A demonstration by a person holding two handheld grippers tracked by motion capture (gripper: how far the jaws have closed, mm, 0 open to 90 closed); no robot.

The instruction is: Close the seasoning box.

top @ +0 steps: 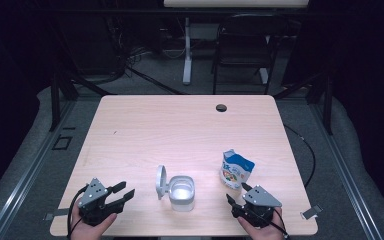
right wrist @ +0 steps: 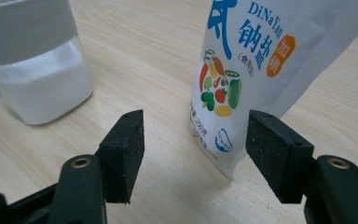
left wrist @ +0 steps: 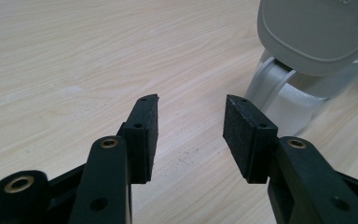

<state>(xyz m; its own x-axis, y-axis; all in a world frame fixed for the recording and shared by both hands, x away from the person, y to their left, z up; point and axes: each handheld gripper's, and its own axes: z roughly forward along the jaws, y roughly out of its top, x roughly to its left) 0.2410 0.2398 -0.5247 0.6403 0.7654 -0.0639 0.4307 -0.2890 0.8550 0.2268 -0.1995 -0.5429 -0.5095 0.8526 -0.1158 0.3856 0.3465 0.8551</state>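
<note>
A clear square container of white powder stands near the table's front edge, its white hinged lid flipped up on the left side. A blue and white salt bag printed with vegetables stands upright to its right. My left gripper sits left of the container, pointing at it, open with bare table between its pads; the container's hinge and lid rise ahead on the right. My right gripper is open just in front of the bag. The bag's lower corner reaches between the pads without touching them.
The wooden table has a dark cable hole near its far edge. The container stands to the left of the right gripper. Beyond the table are a black chair and a white desk leg.
</note>
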